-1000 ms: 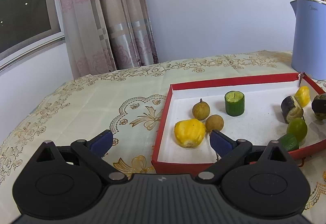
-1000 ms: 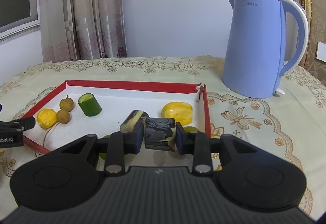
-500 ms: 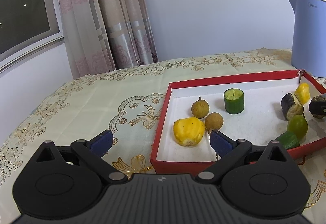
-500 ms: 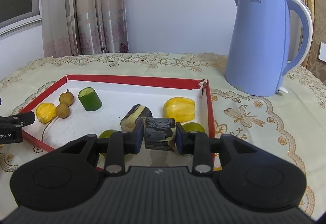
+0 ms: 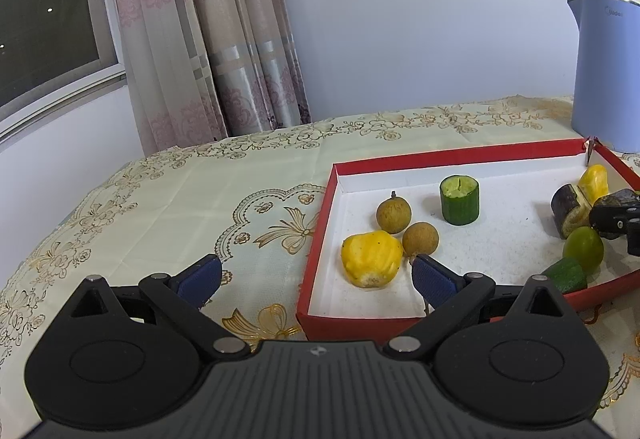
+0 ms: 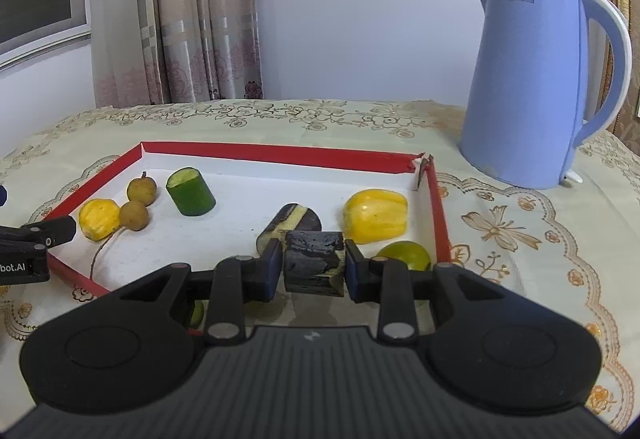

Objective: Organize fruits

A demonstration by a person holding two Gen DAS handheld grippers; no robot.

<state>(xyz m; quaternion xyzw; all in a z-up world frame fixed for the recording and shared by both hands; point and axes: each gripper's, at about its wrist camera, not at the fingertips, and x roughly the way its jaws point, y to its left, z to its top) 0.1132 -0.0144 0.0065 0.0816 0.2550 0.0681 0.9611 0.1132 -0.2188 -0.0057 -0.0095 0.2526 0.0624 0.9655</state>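
1. The right gripper [image 6: 313, 266] clamps a dark eggplant chunk [image 6: 314, 262] above the near right part of a red-rimmed tray [image 6: 276, 150], a lime [image 6: 406, 254] just beyond it.
2. The left gripper [image 5: 316, 275] stands wide open and empty, straddling the tray's near left corner; one pad [image 5: 434, 276] lies just beside a yellow fruit [image 5: 371, 253] and a longan [image 5: 420, 238].
3. The tray's white centre lies bare between a cucumber piece [image 6: 191, 191] and a second eggplant chunk [image 6: 289, 225].
4. A floral cloth [image 5: 160, 207] covers the counter, open to the tray's left; a blue kettle [image 6: 532, 87] stands right, curtains [image 5: 208, 31] behind.
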